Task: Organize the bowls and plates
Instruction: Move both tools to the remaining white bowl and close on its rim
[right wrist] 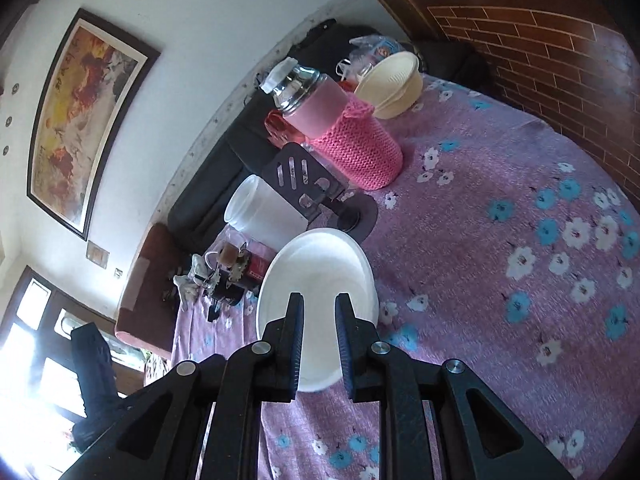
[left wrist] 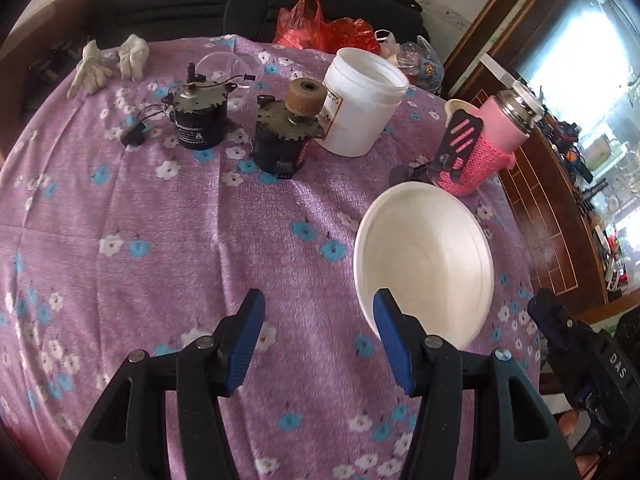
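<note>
The table (left wrist: pixel 120 208), draped in a purple flowered cloth, is taking up most of both views and is carrying everything else. The task is looking barely begun: the white plate (right wrist: pixel 320 276) is being carried tilted above the cloth near the table's edge, its near rim sitting between the right gripper (right wrist: pixel 320 344)'s narrowly parted fingers, which appear to be pinching it. Nothing is stacked yet, as far as the pictures show, and the cream bowls (right wrist: pixel 390 82) are waiting at the far side of the table, nested one inside another, well apart from the plate. The white plastic tub (left wrist: pixel 362 100) is standing open; its inside is hidden. The pink knit-sleeved flask (left wrist: pixel 494 136) is standing capped beside a slotted phone stand (left wrist: pixel 460 136). Two small motors (left wrist: pixel 236 124) are sitting near the tub. The left gripper (left wrist: pixel 318 344) is hovering over bare cloth just beside the plate, jaws half apart and holding nothing
</note>
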The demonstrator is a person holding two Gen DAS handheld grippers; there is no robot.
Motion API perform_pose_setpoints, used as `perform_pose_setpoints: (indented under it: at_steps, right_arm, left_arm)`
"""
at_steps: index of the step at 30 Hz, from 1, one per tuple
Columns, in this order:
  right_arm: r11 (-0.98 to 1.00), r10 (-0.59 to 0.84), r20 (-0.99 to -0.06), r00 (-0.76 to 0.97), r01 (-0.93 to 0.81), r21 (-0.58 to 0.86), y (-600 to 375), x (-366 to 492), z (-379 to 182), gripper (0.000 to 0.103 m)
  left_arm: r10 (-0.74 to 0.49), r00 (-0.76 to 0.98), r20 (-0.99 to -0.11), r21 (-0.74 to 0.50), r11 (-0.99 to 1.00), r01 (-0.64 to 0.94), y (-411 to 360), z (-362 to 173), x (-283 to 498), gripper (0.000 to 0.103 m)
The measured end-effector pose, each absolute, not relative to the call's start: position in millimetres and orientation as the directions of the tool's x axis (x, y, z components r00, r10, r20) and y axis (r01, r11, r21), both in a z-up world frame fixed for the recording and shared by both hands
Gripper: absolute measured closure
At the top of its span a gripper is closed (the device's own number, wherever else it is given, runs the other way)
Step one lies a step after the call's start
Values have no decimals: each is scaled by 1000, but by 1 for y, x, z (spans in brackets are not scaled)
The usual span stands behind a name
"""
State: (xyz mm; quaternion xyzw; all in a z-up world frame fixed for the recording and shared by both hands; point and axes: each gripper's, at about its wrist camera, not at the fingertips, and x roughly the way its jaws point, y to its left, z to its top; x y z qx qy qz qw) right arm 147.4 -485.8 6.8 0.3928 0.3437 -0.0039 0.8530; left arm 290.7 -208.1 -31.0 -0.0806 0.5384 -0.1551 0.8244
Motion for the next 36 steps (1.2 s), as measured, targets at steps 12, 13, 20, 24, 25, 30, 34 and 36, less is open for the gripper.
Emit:
perform_pose_setpoints:
  at_steps: [12,13,20,24,25,30,34,36]
  right_arm:
    - [661,270,-607,747,315,681,-496,159,-29,79]
    - [655,275,-602,749,312,688,-497,160,-30,79]
    - [656,268,-608,747,320,683,-496,161,-34,78]
    - [650,274,-611,743,325,686,-497,162,-38,77]
    - [651,276,-613,740,325,686,-496,163,-39,76]
    - [653,281,-618,735,326,684,-493,167,-43,75]
    - [647,271,-612,743,330,687,-495,166,-44,73]
    - [647,267,-609,747,330,688,-495,165,-44,72]
  left_arm:
    - [-468,299,-832,-437,884,168,-213,-63,316,48]
    - [-484,294,-824,-450,875,179,-214,-62,316,48]
    - [-537,268,-800,-493,843,216,-223,-65,315,48]
    - [-538,289,-792,-487,842,231,-227,-61,312,48]
    - [-540,294,-789,-489,841,231,-226,-60,312,48]
    - [-570,287,-770,-518,821,241,-225,-59,313,69]
    - [-578,288,-763,-528,816,236,-224,-61,315,74]
    - [-582,286,-762,-531,813,239,-225,-61,315,76]
